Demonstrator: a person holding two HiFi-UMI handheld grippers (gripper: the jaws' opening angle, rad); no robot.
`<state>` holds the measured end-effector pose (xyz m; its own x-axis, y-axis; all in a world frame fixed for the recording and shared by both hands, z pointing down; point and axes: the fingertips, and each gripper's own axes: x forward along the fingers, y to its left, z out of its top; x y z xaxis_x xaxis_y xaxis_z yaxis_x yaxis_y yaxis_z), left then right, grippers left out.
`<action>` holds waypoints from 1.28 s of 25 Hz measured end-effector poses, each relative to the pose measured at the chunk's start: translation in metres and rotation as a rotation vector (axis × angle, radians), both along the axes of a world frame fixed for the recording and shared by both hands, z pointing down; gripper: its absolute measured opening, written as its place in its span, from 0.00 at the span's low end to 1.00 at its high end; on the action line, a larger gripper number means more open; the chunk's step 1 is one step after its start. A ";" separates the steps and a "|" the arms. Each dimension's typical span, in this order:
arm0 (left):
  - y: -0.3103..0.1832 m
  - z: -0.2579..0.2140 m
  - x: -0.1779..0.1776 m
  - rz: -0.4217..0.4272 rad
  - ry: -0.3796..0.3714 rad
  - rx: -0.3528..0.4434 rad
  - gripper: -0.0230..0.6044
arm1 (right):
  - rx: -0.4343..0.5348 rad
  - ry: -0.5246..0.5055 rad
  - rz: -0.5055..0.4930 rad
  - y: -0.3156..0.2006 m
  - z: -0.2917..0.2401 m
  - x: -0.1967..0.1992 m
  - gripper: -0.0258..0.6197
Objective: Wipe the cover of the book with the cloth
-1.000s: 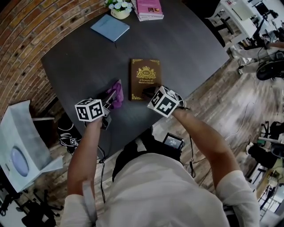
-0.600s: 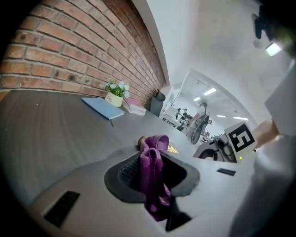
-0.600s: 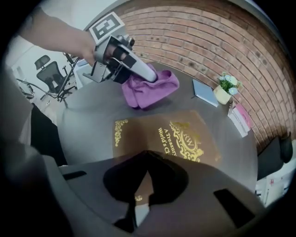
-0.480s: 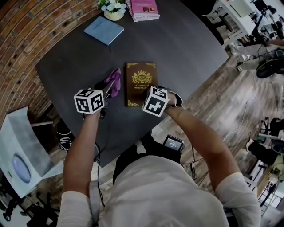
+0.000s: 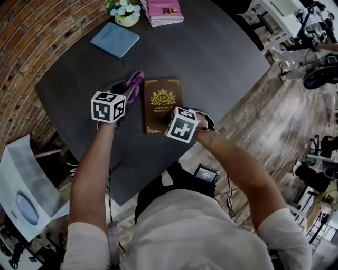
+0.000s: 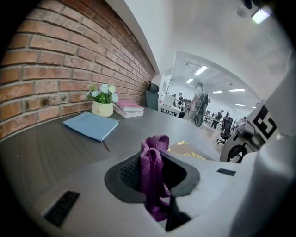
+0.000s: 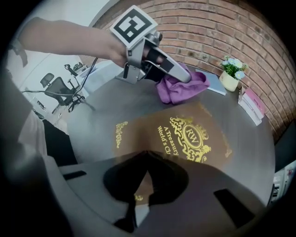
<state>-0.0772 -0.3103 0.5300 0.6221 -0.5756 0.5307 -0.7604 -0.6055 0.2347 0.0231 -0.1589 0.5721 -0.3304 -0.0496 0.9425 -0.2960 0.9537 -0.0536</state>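
Flat on the far left part of the dark surface (image 5: 222, 58), a blue notebook (image 5: 114, 39). Just beyond it, near the edge, a small cream pot (image 5: 127, 20) of white flowers, upright. Beside the pot, to its right, a stack of books (image 5: 165, 10) with a pink cover on top. Left of the surface, a red brick wall (image 5: 26, 37). To the right, wood-plank floor (image 5: 264, 126). Lower left, a white box (image 5: 21, 169) with a pale oval on its face. Far right, a dark office chair (image 5: 319, 76).
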 end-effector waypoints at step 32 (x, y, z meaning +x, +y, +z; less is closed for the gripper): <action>0.036 0.023 0.046 0.151 0.057 -0.113 0.16 | 0.004 0.007 -0.014 0.002 0.001 0.002 0.06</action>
